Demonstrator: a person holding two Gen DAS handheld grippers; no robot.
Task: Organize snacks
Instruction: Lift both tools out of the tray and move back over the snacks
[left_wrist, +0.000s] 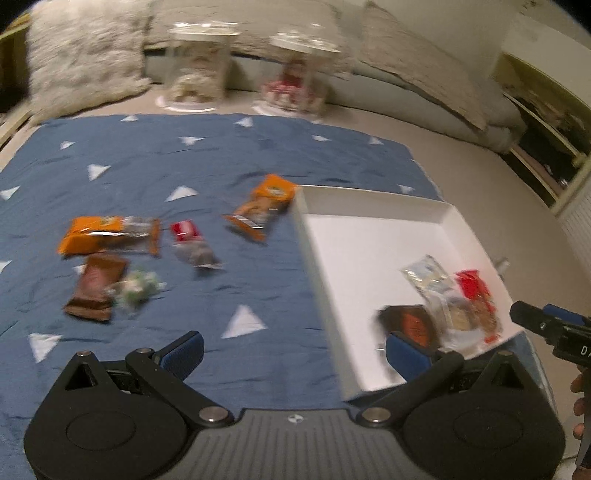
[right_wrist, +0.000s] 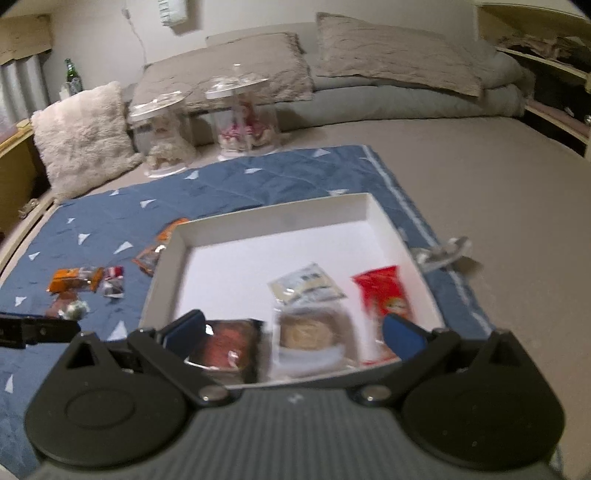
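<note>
Setting: bed (right_wrist: 498, 177) with grey pillows at the head, blue triangle-print quilt (left_wrist: 207, 155) spread across it, frames blurred.
Step in hand: mid-sort by the look of it, some snacks boxed, others loose on the quilt, nothing carried by either tool.
White box (right_wrist: 373, 210): shallow, open-topped, lying on the quilt's right side; far half bare.
Box contents: dark-wrapped snack (right_wrist: 225, 345), clear pack with a pale round biscuit (right_wrist: 314, 332), silvery sachet (right_wrist: 306, 288) and red packet (right_wrist: 384, 291), all crowded along the near wall.
Loose snacks: orange packet (left_wrist: 92, 234), red-topped pack (left_wrist: 192, 243), second orange packet (left_wrist: 266, 206) just beside the box's left wall, brown bar (left_wrist: 96, 286) touching a green-and-white sweet (left_wrist: 136, 288).
Left gripper (left_wrist: 295, 350): jaws spread wide, empty, over the quilt at the box's near-left corner.
Right gripper (right_wrist: 293, 330): jaws spread wide, hovering over the boxed snacks, nothing pinched.
Next move, as a judgement: left tool across to the loose cluster, jaws closed on one packet, then carried to the box's bare half.
Clear lidded jars (right_wrist: 240, 114): two, upright beyond the quilt, contents pale and pinkish, too blurred to name.
</note>
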